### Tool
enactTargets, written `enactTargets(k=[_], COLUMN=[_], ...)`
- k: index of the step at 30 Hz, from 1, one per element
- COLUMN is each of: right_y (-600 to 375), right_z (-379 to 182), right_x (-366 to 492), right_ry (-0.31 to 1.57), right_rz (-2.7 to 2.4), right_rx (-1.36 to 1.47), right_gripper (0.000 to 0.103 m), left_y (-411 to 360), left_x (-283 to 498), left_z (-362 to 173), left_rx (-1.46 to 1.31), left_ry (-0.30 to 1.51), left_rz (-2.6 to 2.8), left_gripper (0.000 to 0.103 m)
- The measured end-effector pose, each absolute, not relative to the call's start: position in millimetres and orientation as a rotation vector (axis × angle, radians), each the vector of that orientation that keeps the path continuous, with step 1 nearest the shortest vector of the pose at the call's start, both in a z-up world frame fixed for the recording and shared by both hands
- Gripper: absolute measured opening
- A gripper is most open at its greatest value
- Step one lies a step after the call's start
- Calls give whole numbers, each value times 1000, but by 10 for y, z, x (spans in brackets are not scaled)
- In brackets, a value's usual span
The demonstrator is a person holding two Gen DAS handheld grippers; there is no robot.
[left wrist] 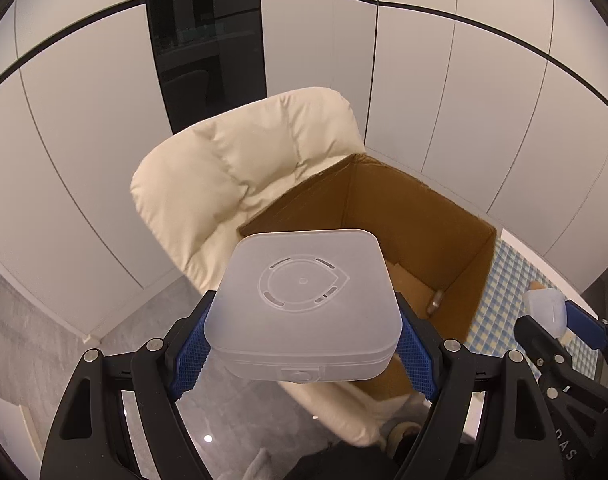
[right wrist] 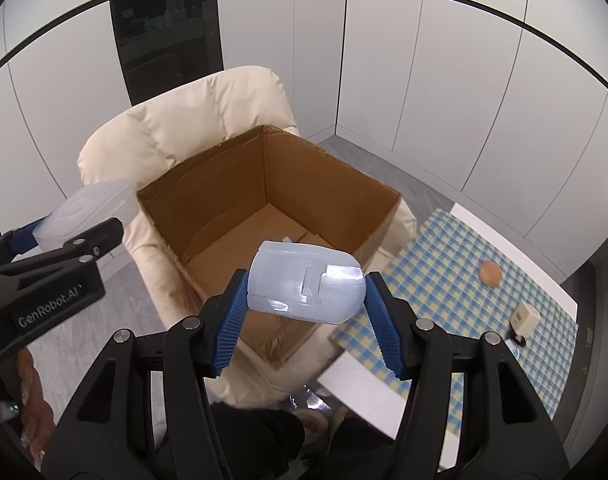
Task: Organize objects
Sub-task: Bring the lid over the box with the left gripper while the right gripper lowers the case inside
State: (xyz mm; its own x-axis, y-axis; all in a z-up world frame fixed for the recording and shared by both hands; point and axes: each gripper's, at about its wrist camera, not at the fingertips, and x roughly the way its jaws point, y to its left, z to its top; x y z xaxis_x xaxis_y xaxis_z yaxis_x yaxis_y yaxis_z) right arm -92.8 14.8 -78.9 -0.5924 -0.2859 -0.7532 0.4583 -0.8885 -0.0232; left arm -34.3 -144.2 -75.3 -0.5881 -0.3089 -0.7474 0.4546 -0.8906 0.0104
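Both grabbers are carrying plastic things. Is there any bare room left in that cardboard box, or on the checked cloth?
The cardboard box floor is mostly bare between its walls; one small object lies in a corner. The checked cloth is free near the box; a round brown thing and small cube sit farther out.

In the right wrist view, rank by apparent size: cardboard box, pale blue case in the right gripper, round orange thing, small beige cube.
1. cardboard box
2. pale blue case, enlarged by nearness
3. and 4. round orange thing and small beige cube: alike
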Motion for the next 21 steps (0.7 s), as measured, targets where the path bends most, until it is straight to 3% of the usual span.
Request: enactTargets(k=[21], right_y=[-150], right_z=[-1382], right_x=[-1747], right_ry=[315], right_rz=[-2439], right_rx=[1205], right_gripper=[61], left_y=[-1612], left_x=[-1187], left_z=[-1287], left_rx=[1189], left_ry=[273], left_rz=[-2396], left_gripper=[82])
